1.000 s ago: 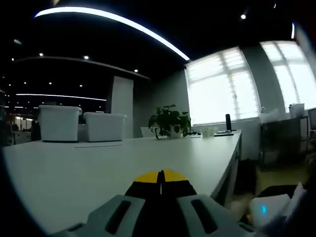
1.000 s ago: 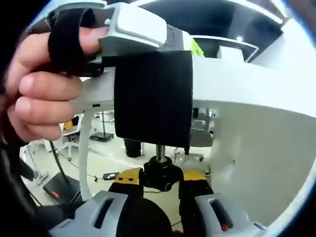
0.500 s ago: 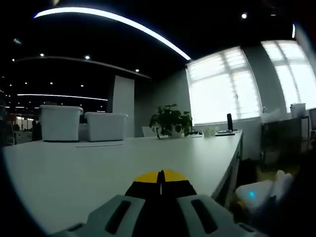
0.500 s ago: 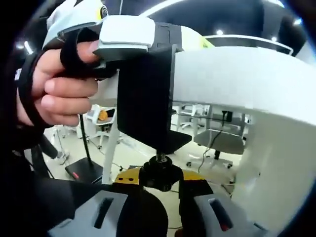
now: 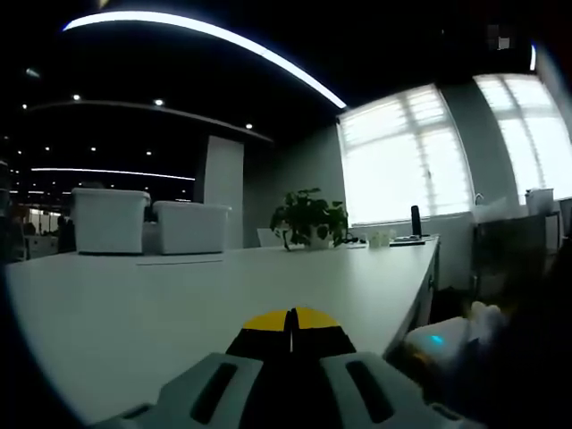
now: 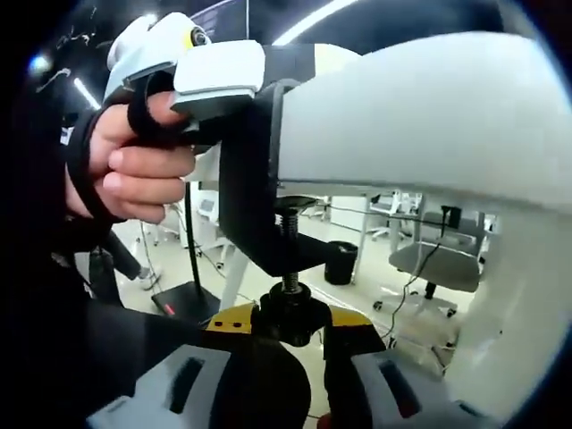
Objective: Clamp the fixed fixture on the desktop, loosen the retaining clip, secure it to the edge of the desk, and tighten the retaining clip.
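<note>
The clamp (image 6: 259,214), a black C-shaped bracket, sat hooked over the edge of the white desk (image 6: 420,116) in your right gripper view, its upper arm on the desktop and its lower arm under the slab. Its threaded screw (image 6: 288,223) ran up through the lower arm, with the black knob (image 6: 290,315) at the bottom. Your right gripper (image 6: 290,323) had its yellow-tipped jaws closed on that knob, one on each side. Your left gripper (image 6: 214,76) came in from the left of that view, its white body lying over the top of the clamp, and your hand (image 6: 138,165) was wrapped around its grip through a black strap.

In your left gripper view, your left gripper (image 5: 291,323) had its yellow tips pressed together with only a thin seam between them, low over the desk (image 5: 179,295). Far across it stood two white bins (image 5: 147,223) and a potted plant (image 5: 308,219), with bright windows (image 5: 402,152) behind.
</note>
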The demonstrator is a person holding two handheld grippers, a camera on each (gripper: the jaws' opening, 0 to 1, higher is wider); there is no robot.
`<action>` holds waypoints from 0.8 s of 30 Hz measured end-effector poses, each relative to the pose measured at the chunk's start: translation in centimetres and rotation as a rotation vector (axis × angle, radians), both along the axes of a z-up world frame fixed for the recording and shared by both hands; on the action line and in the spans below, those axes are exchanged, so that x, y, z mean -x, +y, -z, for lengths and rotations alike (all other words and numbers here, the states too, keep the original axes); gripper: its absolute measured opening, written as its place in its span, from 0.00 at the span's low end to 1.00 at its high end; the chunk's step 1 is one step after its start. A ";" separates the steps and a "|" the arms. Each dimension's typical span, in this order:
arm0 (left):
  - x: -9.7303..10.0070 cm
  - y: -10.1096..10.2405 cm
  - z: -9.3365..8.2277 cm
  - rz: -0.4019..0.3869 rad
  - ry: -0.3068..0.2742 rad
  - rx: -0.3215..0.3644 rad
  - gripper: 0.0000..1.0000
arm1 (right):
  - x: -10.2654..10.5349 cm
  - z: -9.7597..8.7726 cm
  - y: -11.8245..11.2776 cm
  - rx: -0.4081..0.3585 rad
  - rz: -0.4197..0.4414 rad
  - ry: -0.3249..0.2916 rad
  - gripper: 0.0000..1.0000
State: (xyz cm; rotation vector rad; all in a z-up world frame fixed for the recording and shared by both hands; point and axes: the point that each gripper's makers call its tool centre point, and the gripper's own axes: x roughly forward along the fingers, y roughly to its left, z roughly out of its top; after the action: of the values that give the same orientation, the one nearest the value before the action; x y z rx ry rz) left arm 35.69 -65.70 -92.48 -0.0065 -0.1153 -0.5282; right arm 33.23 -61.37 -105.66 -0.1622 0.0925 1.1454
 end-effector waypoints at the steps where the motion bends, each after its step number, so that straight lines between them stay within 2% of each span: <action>1: 0.0 0.0 0.0 0.000 -0.001 0.000 0.01 | -0.1 0.0 0.0 0.000 -0.006 -0.002 0.25; 2: 0.0 0.0 0.0 0.000 -0.002 -0.001 0.01 | 0.0 -0.1 0.1 0.007 -0.027 -0.027 0.25; 8: -0.1 0.0 0.0 0.000 0.002 0.001 0.01 | 0.2 0.0 0.1 0.001 -0.026 -0.017 0.26; 13: -0.1 0.0 0.0 0.001 0.002 0.001 0.01 | 0.1 0.0 -0.1 -0.019 0.032 -0.017 0.27; 15: -0.1 0.0 0.0 0.002 0.002 0.001 0.01 | 0.1 0.0 -0.5 -0.031 0.082 0.005 0.28; 18: -0.1 -0.1 0.0 0.003 0.002 0.001 0.01 | -0.3 -0.2 -1.3 -0.035 0.186 -0.007 0.37; 20: -0.1 -0.1 0.0 0.003 0.001 0.001 0.01 | -0.6 -0.4 -2.5 -0.059 0.324 -0.014 0.39; 22: -0.1 -0.1 -0.1 0.002 -0.004 -0.001 0.01 | -0.2 0.4 -3.0 -0.033 0.408 -0.002 0.45; 24: -0.1 -0.1 -0.1 0.002 -0.009 -0.003 0.01 | 0.0 0.5 -3.5 -0.058 0.515 0.014 0.47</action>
State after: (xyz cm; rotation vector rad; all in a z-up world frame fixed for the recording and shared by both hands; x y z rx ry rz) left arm 35.79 -65.79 -92.37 -0.0014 -0.1234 -0.5309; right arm 33.18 -64.88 -106.15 -0.0718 0.1062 0.6344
